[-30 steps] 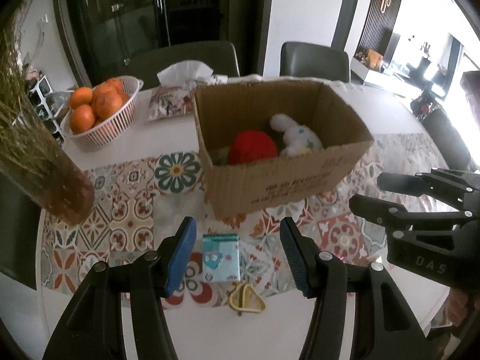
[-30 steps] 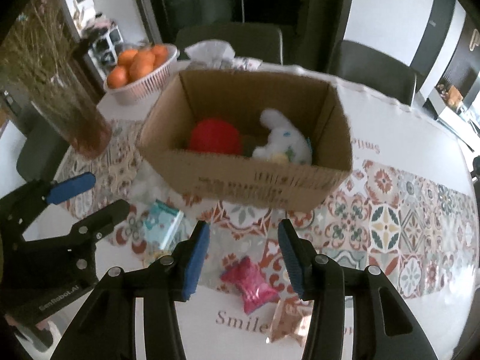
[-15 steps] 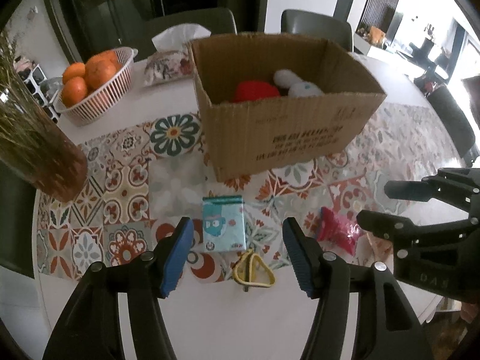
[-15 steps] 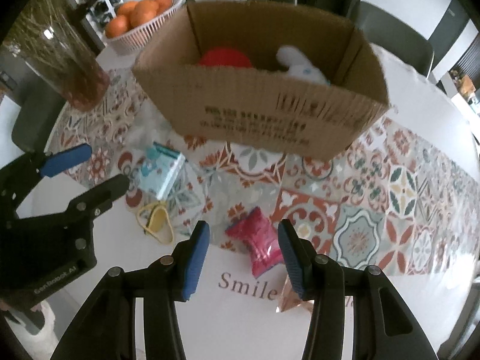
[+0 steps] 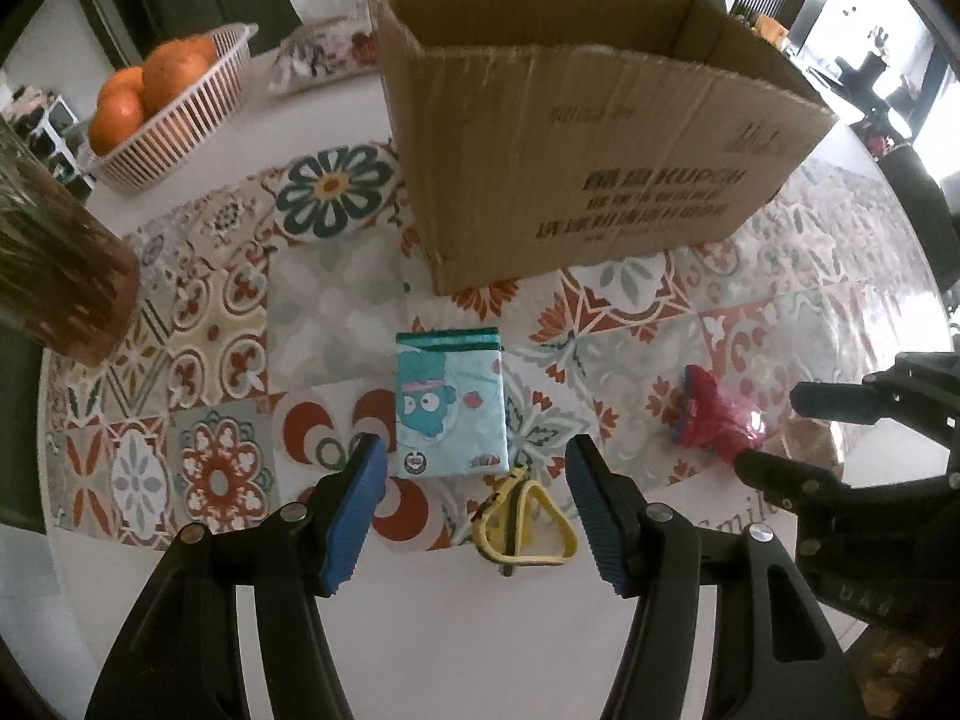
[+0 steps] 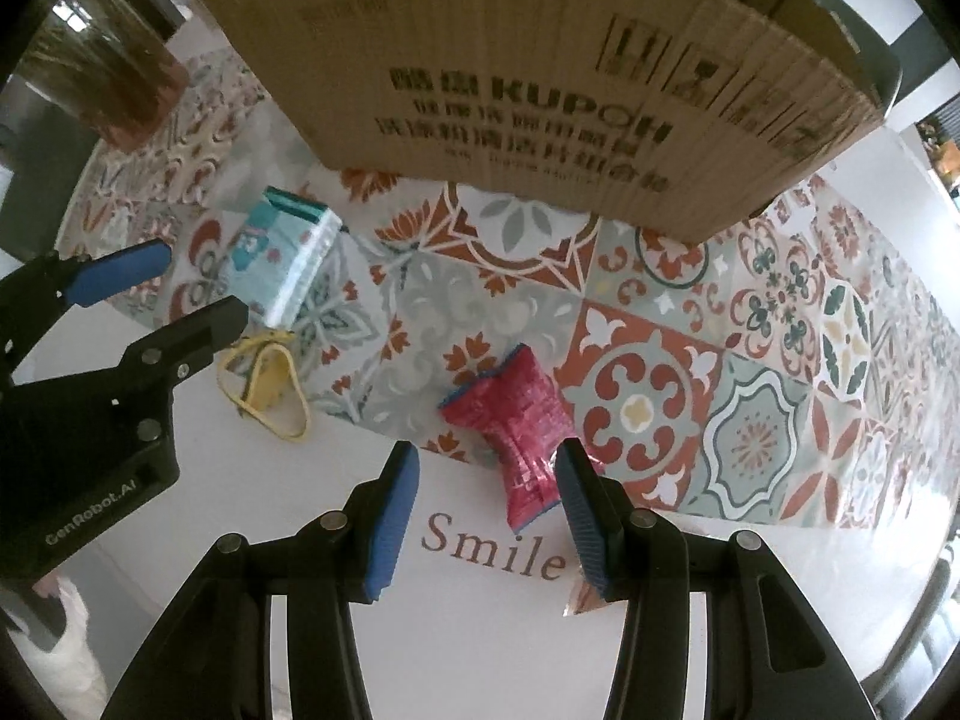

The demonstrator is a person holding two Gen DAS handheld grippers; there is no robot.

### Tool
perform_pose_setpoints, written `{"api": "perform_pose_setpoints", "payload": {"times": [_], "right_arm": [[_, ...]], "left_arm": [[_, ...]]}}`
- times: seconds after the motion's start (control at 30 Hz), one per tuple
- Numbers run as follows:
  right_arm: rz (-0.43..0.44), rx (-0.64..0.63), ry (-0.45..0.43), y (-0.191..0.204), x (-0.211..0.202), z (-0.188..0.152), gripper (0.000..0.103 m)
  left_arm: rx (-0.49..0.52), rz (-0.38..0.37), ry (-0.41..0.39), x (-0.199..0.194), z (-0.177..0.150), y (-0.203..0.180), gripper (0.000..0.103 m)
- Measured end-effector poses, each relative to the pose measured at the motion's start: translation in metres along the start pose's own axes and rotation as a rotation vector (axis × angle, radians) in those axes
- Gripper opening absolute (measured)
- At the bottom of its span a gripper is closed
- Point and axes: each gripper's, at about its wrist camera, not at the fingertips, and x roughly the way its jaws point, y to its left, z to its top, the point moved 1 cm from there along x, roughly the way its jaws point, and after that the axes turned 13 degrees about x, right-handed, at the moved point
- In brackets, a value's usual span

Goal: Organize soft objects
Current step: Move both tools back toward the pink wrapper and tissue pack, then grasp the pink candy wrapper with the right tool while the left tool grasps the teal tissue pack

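Observation:
A teal tissue pack with a cartoon face lies on the patterned runner, just ahead of my left gripper, which hangs open above it, nothing between the blue pads. Beside it lies a yellow elastic band. A crinkled red packet lies in front of my right gripper, open, with its right pad close to the packet's near end. The cardboard box stands behind both; its inside is hidden from here. In the right wrist view the tissue pack, the band and the left gripper show at left.
A white basket of oranges and a floral tissue pouch sit at the back left. A glass vase of dried stems stands at left. A tan wrapper peeks out under my right finger. Dark chairs ring the table.
Both grippers have sunk toward the table and tilted downward. The box now looms higher, hiding the red and white plush toys inside. The tissue pack and red packet are nearer.

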Motion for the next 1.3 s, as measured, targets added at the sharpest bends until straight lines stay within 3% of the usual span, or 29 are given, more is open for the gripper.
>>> {"api": "perform_pose_setpoints", "payload": {"times": [0.5, 0.9, 1.1, 1.17, 1.3], "right_arm": [[-0.069, -0.024, 0.094, -0.001, 0.051, 0.015, 0.049], [-0.085, -0.016, 0.118, -0.004, 0.087, 0.038, 0.049], [-0.071, -0.009, 0.093, -0.004, 0.092, 0.049, 0.048], [-0.067, -0.008, 0.08, -0.009, 0.095, 0.046, 0.046], [-0.066, -0.006, 0.047, -0.008, 0.09, 0.037, 0.043]], "left_arm": [[-0.004, -0.007, 0.085, 0.047, 0.005, 0.007, 0.062], [-0.012, -0.012, 0.104, 0.07, 0.019, 0.014, 0.063], [-0.02, -0.022, 0.097, 0.084, 0.031, 0.017, 0.061], [-0.024, -0.02, 0.092, 0.087, 0.033, 0.018, 0.051], [-0.024, -0.02, 0.081, 0.088, 0.031, 0.013, 0.051]]}}
